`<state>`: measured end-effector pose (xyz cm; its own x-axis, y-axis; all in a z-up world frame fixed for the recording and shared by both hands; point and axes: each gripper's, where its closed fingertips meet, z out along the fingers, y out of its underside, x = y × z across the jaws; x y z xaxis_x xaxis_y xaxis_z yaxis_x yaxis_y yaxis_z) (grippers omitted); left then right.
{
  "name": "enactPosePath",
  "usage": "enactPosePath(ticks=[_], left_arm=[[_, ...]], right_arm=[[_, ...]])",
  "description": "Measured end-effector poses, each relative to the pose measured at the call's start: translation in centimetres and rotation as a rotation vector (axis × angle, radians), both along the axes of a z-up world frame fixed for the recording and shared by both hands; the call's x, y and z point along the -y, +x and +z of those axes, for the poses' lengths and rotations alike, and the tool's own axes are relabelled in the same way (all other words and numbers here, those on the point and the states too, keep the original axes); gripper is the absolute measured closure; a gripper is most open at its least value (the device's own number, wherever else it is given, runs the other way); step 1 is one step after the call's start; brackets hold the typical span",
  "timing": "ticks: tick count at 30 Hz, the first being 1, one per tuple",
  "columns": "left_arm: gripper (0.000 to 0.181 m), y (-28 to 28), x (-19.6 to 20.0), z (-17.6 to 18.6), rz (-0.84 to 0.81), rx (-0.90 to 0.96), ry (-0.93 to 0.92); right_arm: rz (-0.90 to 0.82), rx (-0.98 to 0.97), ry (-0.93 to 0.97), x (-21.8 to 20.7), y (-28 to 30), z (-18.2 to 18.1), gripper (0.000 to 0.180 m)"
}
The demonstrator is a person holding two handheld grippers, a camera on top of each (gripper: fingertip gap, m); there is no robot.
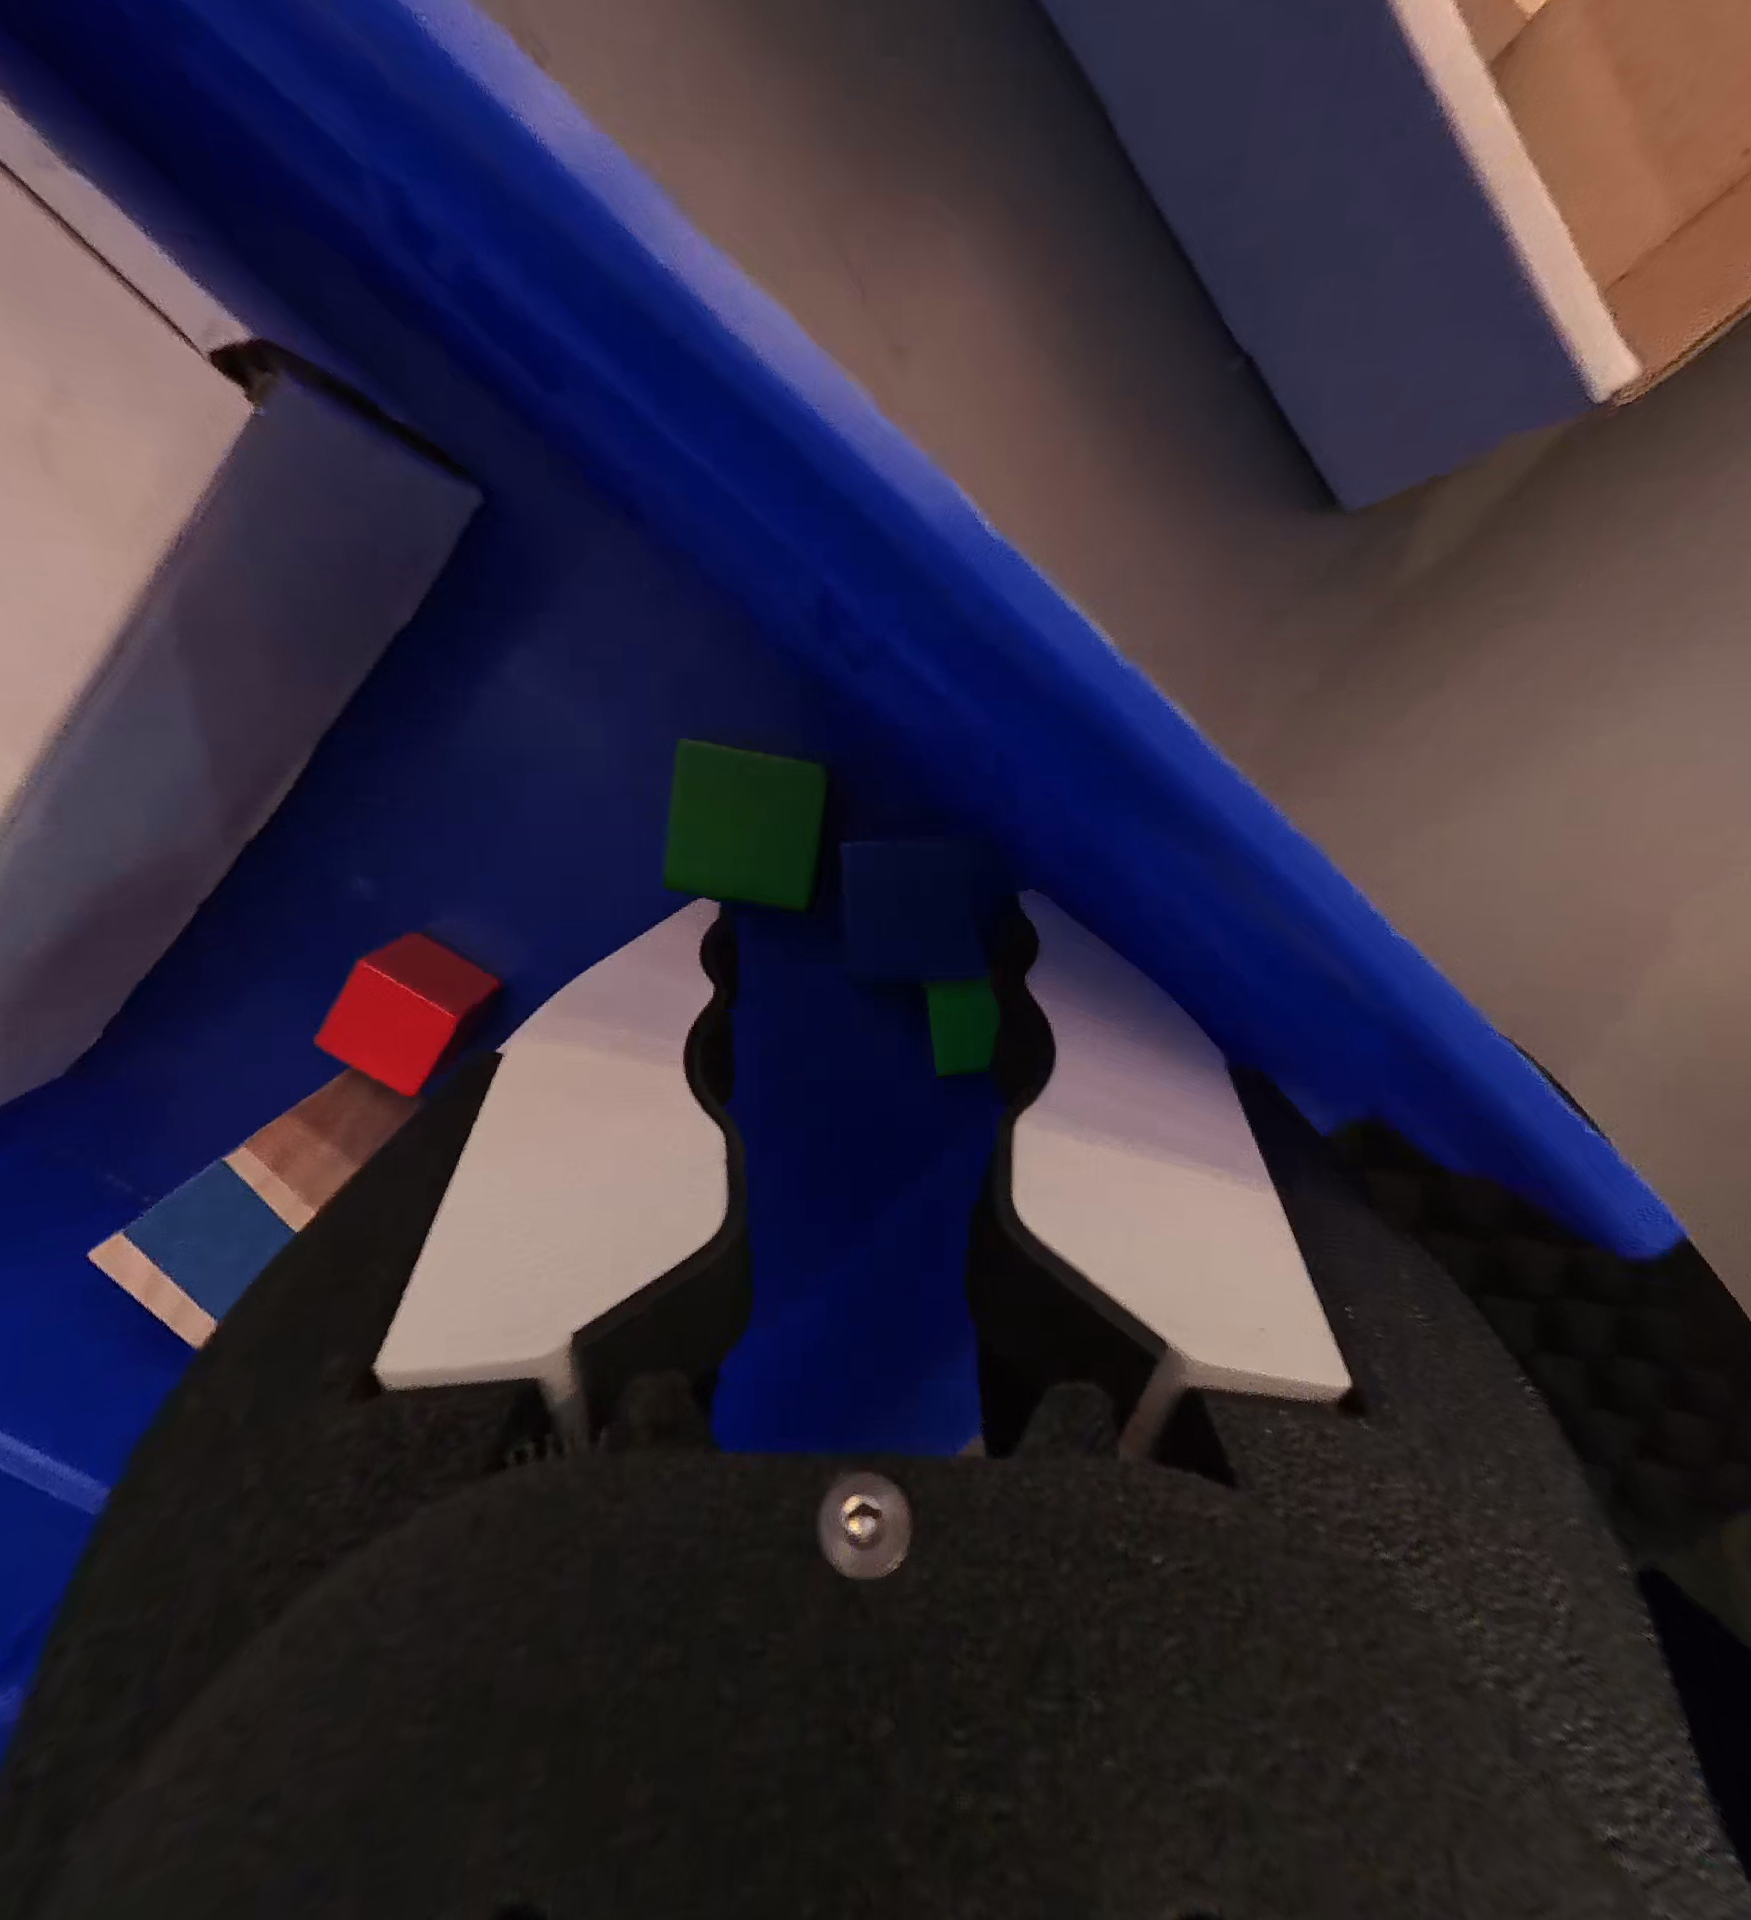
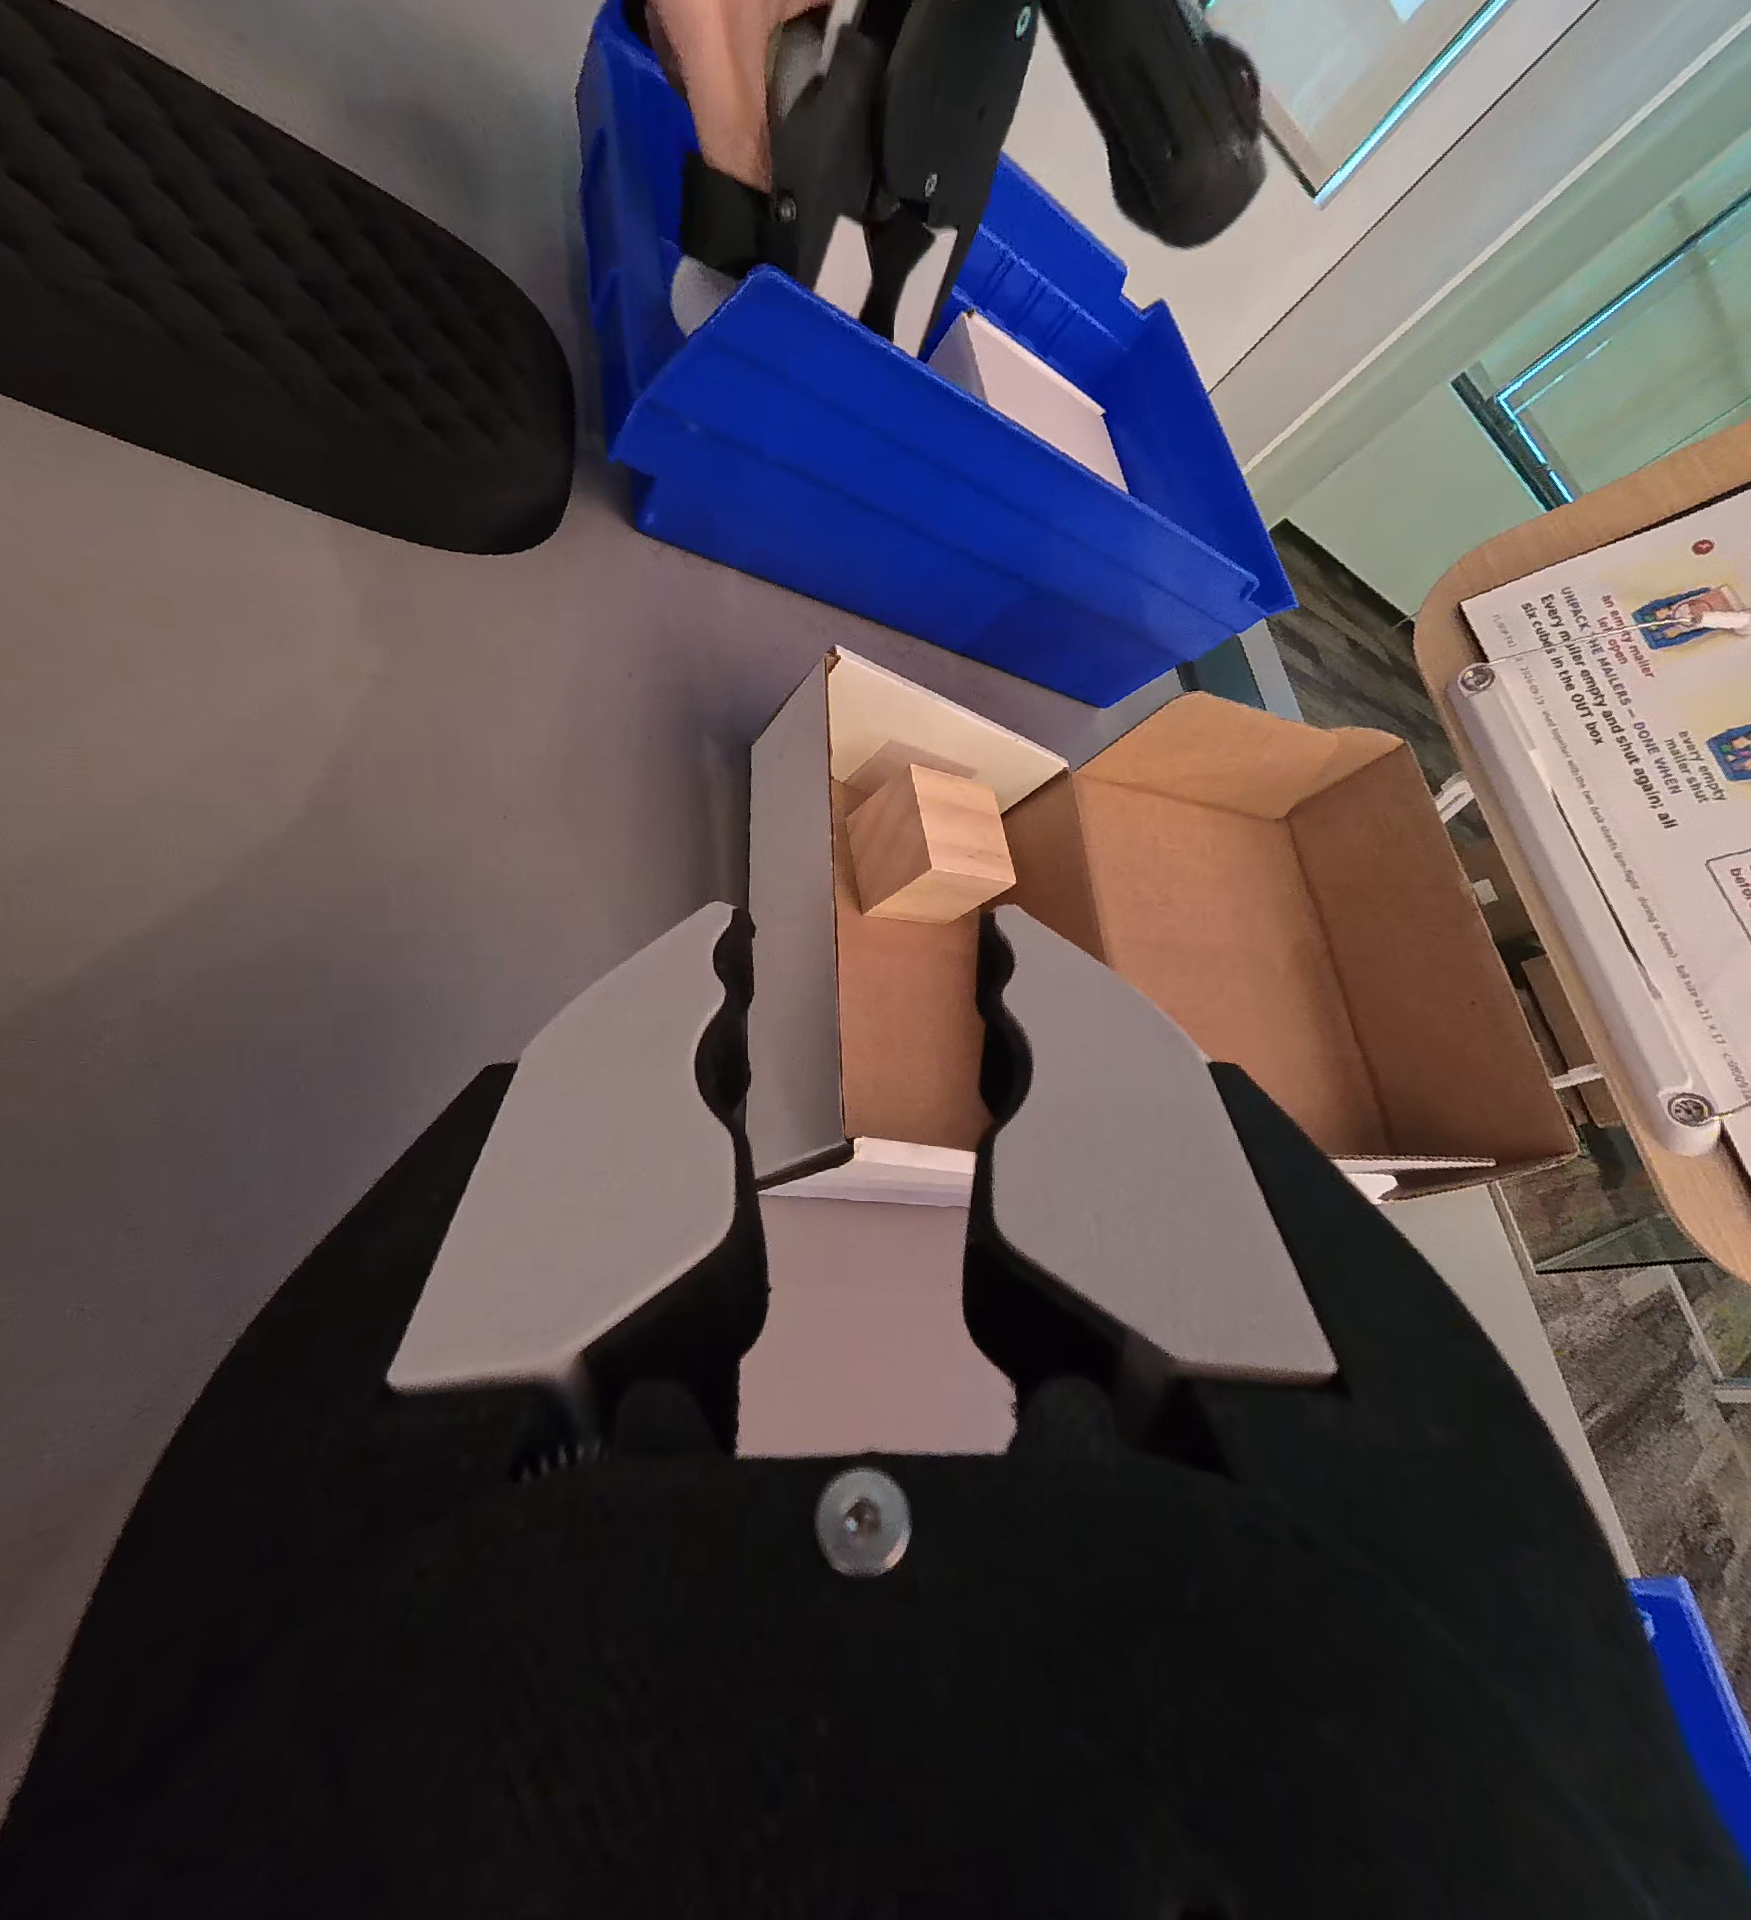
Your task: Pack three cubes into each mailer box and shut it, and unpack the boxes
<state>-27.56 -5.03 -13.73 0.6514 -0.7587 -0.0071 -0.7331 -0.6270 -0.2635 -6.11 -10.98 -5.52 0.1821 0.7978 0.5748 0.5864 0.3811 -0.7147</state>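
Reaching into the blue bin [image 1: 538,665], my left gripper [image 1: 866,997] gapes over a small blue cube [image 1: 902,904], light and rigid I'd judge, best pinched across flat faces, while my right gripper [image 2: 866,997] spreads around the mailer box [image 2: 798,935] wall.

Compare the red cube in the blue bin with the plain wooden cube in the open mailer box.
The red cube is painted; the wooden cube is bare, pale wood. The red cube lies on the blue bin floor, left of the left gripper; the wooden cube sits inside the open mailer box, just past the right gripper. Neither is gripped.
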Motion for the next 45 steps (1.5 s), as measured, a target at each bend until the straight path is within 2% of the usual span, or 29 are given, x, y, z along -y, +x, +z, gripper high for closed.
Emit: enactPosePath(ticks=[5, 7, 22, 25, 28, 32, 34, 36, 40, 45], left_arm=[[0.140, -0.4, -0.1, -0.9, 0.019, -0.006, -0.049], [0.149, -0.4, 0.0, -1.1, 0.023, 0.017, -0.075], [0.150, -3.9, -0.4, -0.4, 0.058, -0.002, -0.044], [0.150, -4.7, -0.9, 1.7, 0.070, -0.008, 0.024], [0.150, -3.4, -1.5, 6.2, 0.063, 0.082, 0.114], [0.150, 3.9, -0.7, 12.9, -0.118, 0.269, 0.200], [0.151, 8.7, 0.3, 13.8, -0.260, 0.302, 0.208], [0.151, 12.5, 0.2, 12.8, -0.360, 0.238, 0.227], [0.151, 17.6, -0.9, 7.4, -0.509, 0.056, 0.193], [0.151, 19.0, -2.2, 2.0, -0.584, -0.107, 0.085]], right_arm=[[-0.001, -0.003, 0.003, 0.0, 0.1, 0.2, 0.137], [0.000, -0.003, 0.006, 0.1, 0.1, 0.2, 0.137], [-0.003, 0.014, 0.015, 0.0, 0.1, 0.0, 0.137], [-0.005, 0.006, 0.014, -0.1, 0.1, 0.1, 0.137], [-0.003, 0.006, 0.015, -0.1, 0.1, 0.2, 0.137], [0.053, 0.000, -0.004, 1.1, -0.8, 0.2, 0.137], [0.108, 0.002, -0.025, 2.2, -1.6, -0.2, 0.138], [0.155, 0.022, -0.034, 3.2, -2.3, -0.8, 0.138], [0.222, 0.050, -0.068, 4.6, -3.1, -2.1, 0.139], [0.229, 0.044, -0.074, 4.7, -3.2, -2.1, 0.140]])
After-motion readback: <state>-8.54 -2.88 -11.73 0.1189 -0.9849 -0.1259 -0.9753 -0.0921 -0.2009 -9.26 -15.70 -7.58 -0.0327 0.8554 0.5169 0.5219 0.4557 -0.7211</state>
